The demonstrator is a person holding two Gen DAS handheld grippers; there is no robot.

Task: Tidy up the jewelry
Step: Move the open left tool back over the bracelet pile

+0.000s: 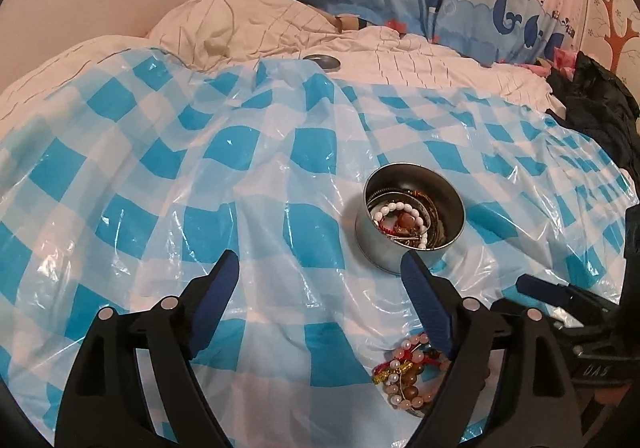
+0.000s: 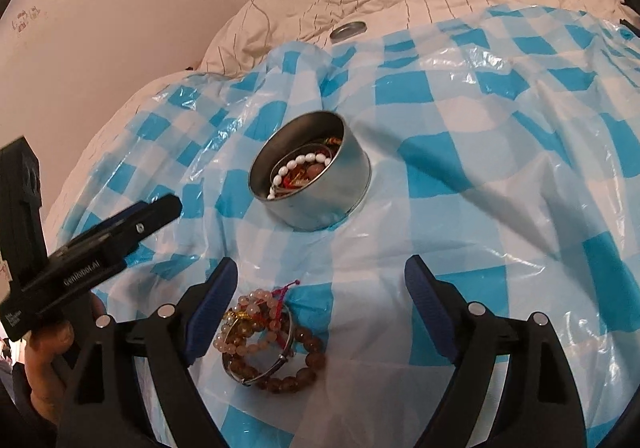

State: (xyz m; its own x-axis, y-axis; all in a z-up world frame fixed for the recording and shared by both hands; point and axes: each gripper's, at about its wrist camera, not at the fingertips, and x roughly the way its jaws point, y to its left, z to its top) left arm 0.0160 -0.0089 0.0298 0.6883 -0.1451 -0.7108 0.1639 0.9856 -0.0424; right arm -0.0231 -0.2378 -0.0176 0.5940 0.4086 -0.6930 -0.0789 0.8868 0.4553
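Both grippers [image 1: 320, 268] [image 2: 322, 272] tilted downward, jaws wide (nothing held), above bracelets [image 2: 264, 340].

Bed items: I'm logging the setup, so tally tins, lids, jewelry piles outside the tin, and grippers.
Tin: 1
Lid: 1
Loose jewelry pile: 1
Grippers, left and right, both open: 2
Total: 5

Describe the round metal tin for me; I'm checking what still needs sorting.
The metal tin is a low, round, silvery can standing upright and open on the blue-and-white checked plastic sheet. Inside lie a white bead bracelet and reddish-brown pieces. Nothing grips it. Its likely lid lies apart on the bedding behind.
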